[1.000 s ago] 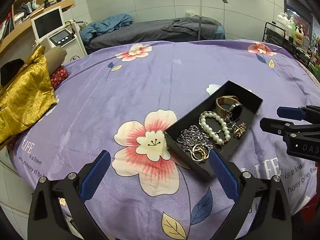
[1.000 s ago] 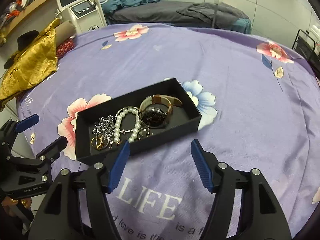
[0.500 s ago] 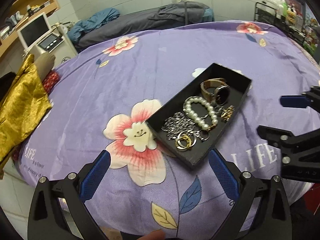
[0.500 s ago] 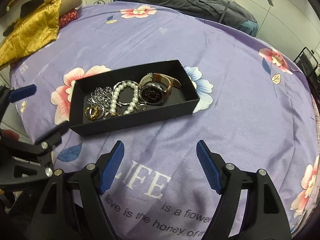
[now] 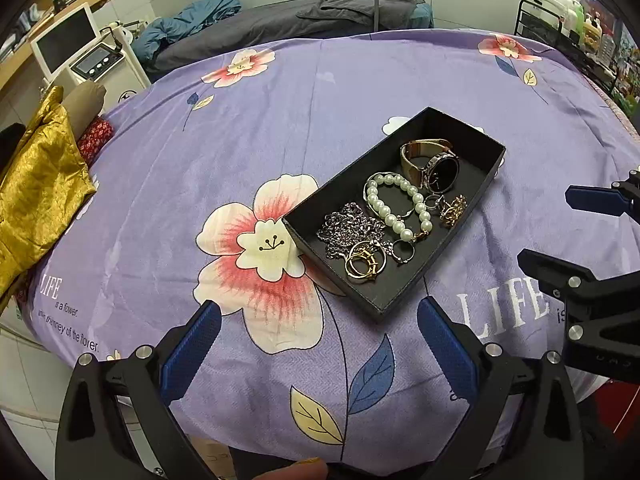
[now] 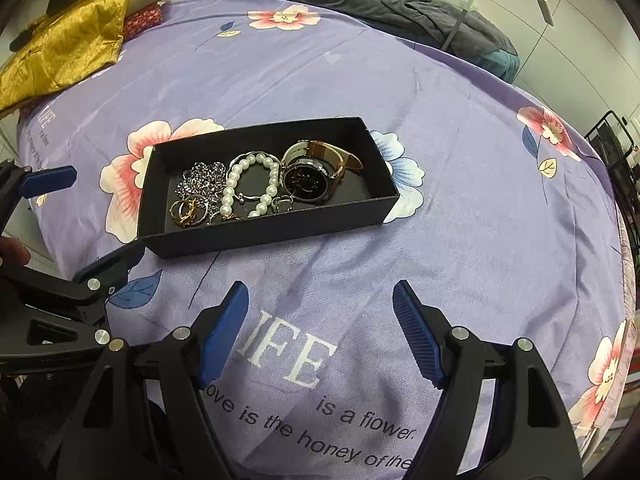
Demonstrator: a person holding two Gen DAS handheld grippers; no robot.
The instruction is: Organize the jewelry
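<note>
Purple floral sheet (image 5: 280,128) on the bed carries the black box (image 5: 404,296), unmoved over the last second; only the viewpoints shifted as both grippers drew back and rose slightly. Inside lie watch (image 6: 308,178), pearl bracelet (image 5: 394,206), silver chain (image 5: 348,228), gold rings (image 5: 364,266), all loose. Left gripper (image 5: 318,344) and right gripper (image 6: 320,332) hold nothing, jaws spread, near the box: fits either jewelry already gathered or sorting pending.
</note>
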